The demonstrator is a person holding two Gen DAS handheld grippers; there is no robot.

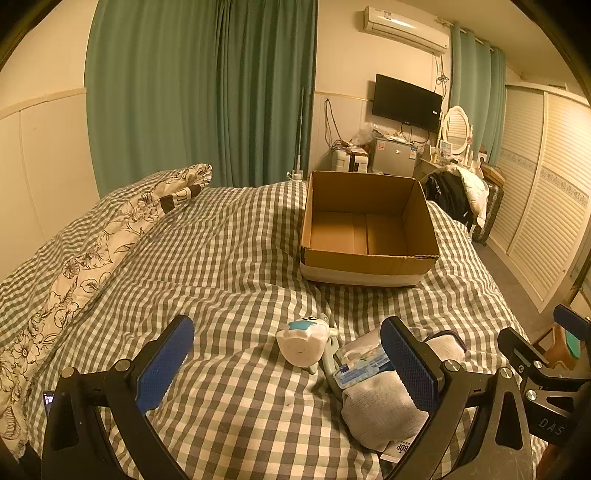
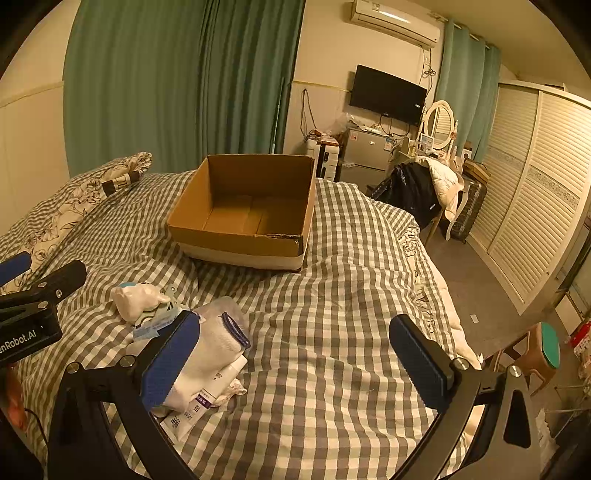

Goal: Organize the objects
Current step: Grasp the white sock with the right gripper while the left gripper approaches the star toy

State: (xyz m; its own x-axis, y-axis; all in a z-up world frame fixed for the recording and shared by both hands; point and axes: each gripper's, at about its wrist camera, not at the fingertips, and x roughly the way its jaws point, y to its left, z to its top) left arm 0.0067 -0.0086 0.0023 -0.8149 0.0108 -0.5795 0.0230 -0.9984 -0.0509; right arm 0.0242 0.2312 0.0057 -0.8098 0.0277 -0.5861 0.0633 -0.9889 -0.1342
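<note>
On the bed (image 1: pixel 229 258), both spread claws (image 1: pixel 288 373) (image 2: pixel 295 362) flank the white toy (image 1: pixel 303 341).

A bed (image 1: pixel 229 258) covered in grey checked bedding is seen under warm yellowish light. Green curtains (image 1: pixel 199 88) are hung behind it, a television (image 1: pixel 406 101) and air conditioner (image 1: pixel 404 27) are mounted on the wall, and louvred wardrobe doors (image 1: pixel 546 192) are set along the right.

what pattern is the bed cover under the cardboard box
A grey-and-white gingham check covers the bed cover; clearest in the right wrist view, around the cardboard box.
</note>
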